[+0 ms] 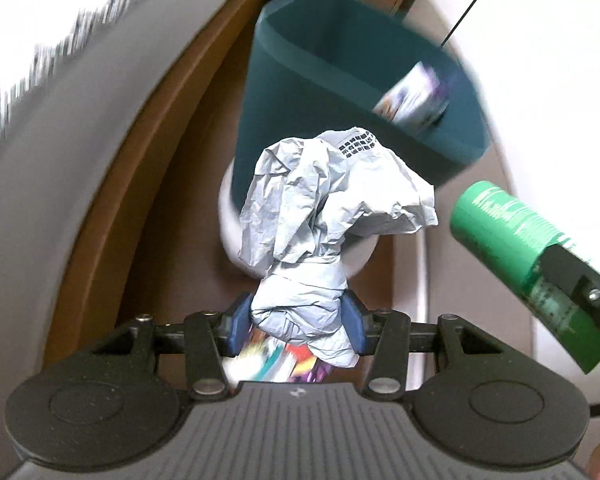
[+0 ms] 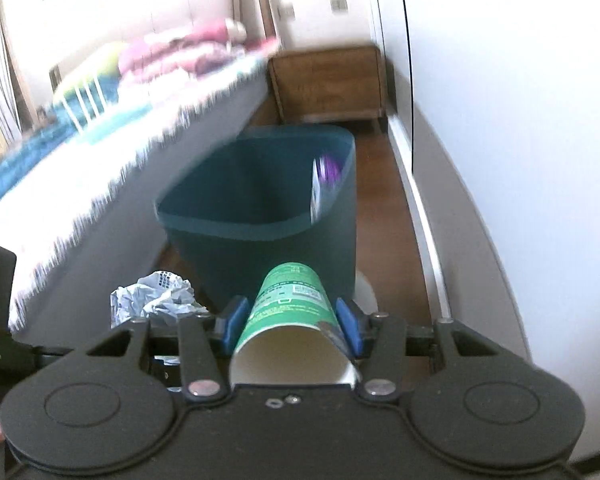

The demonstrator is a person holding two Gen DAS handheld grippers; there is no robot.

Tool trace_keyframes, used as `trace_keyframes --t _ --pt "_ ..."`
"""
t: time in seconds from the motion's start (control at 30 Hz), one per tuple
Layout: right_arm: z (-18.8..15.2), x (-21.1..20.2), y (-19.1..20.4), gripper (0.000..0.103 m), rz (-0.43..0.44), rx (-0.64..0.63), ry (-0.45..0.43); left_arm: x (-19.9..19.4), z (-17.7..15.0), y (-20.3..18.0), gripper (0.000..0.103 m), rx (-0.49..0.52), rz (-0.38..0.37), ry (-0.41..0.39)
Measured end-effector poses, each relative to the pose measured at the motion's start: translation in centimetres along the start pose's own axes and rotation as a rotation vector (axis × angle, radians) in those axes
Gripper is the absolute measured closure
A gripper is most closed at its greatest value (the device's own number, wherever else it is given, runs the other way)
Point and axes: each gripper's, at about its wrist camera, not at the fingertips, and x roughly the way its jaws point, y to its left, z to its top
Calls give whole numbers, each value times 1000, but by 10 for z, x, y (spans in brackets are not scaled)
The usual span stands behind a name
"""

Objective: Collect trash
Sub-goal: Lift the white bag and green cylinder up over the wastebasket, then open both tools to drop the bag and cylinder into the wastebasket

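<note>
A crumpled wad of pale grey paper [image 1: 332, 216], printed with small black marks near its top edge, is pinched at its lower end between blue pads, its loose upper part flaring above them; a green paper cup [image 2: 290, 320] with white print and a white inside lies on its side, squeezed out of round, base toward the bin; the dark teal trash bin [image 2: 260, 224] stands upright on the wooden floor, open-topped, a white and purple carton [image 2: 326, 184] leaning inside against its wall.
</note>
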Motion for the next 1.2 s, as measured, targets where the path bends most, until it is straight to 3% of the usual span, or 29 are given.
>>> trace_keyframes --t 0.27,0.57,0.77,1.2 --pt "53 17 10 55 -24 -92 -110 -34 72 -33 56 40 -15 -141" --pt "82 63 23 55 -30 -223 -78 -12 136 -60 56 59 10 -161" --pt "91 104 29 55 -29 -265 9 32 175 -67 56 99 60 -87" --pt "83 151 51 55 -29 -392 137 112 187 -71 56 197 142 76"
